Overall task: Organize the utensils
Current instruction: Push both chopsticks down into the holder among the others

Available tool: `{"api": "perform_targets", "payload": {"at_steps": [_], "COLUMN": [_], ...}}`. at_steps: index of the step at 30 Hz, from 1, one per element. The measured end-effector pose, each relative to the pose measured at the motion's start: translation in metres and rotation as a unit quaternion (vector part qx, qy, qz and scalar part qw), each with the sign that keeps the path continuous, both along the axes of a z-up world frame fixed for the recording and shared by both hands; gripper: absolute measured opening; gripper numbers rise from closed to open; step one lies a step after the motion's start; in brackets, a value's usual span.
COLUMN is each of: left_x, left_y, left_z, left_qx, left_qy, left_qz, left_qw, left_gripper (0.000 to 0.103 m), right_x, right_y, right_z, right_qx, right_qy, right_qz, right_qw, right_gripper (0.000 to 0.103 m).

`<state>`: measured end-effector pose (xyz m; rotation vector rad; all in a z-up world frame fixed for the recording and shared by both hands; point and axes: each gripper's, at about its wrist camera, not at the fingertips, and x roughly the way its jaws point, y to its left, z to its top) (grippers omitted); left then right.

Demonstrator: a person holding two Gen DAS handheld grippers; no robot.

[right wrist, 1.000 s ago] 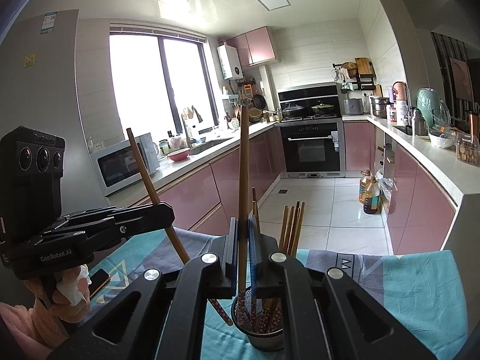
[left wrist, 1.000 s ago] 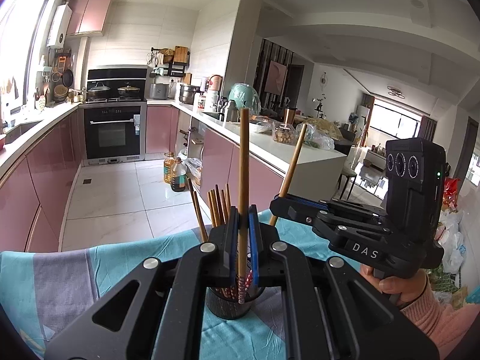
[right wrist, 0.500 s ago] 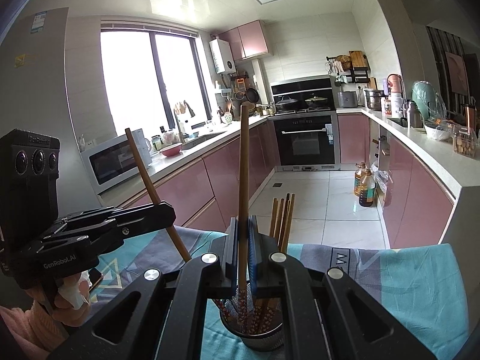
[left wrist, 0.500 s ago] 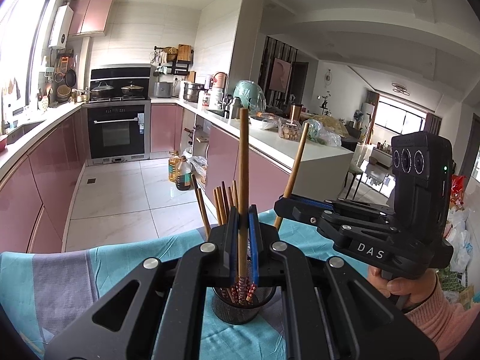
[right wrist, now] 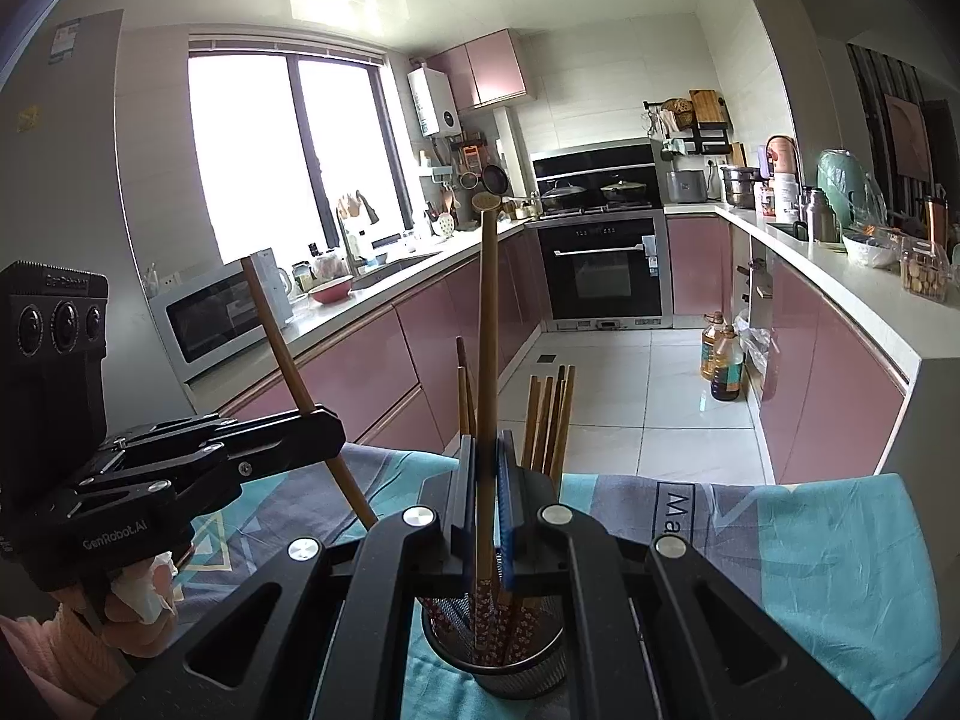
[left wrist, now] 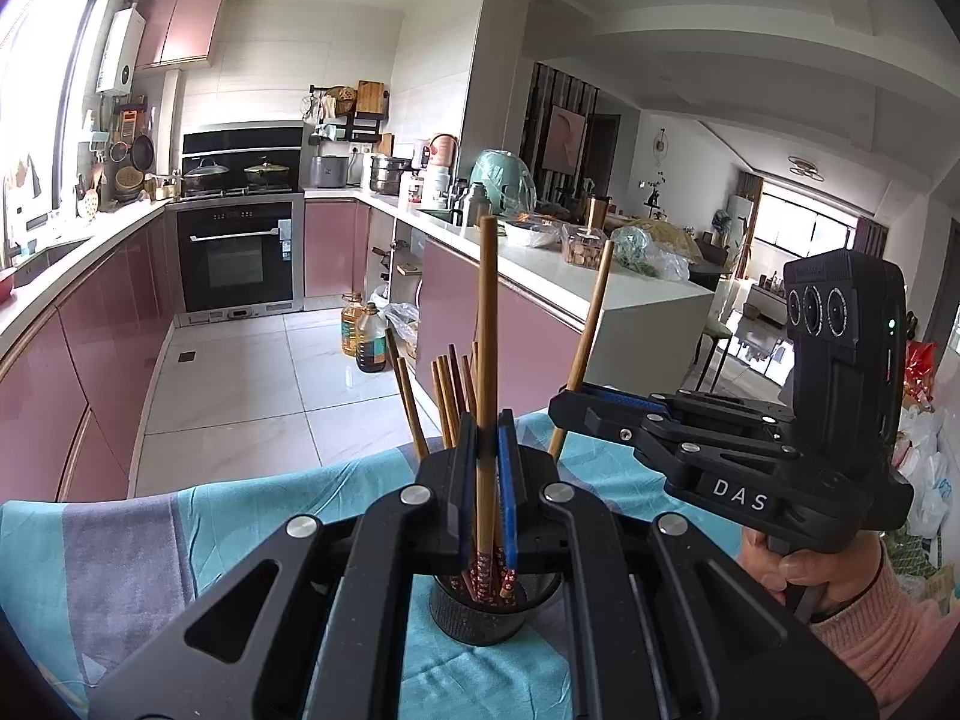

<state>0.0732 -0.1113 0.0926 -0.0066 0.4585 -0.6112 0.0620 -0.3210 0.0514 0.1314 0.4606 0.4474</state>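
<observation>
left gripper (left wrist: 487, 438) clamped on one upright chopstick (left wrist: 487, 360), right gripper (right wrist: 487, 462) clamped on another chopstick (right wrist: 487, 360), both patterned tips down inside the dark mesh holder (left wrist: 480, 618) with more chopsticks, on teal cloth (left wrist: 240, 516).

Chopsticks (left wrist: 447, 396) in holder (left wrist: 480, 621) (on cloth (left wrist: 150, 540)).
</observation>
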Motion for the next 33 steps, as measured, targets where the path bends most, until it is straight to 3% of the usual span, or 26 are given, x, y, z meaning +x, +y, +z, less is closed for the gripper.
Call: {"api": "perform_targets", "payload": {"at_steps": [33], "left_x": [0.027], "left_y": [-0.017], "left_z": [-0.021], "left_qx": [0.032], "left_qy": [0.050], "left_qz": [-0.007], "left_qw": [0.9982], "left_gripper": [0.007], "right_x": [0.015], "right_y": [0.001], "right_z": [-0.035], "right_qx": [-0.012], "right_qy": [0.039], "right_qz": [-0.009], "right_qw": [0.999], "right_gripper": [0.005]}}
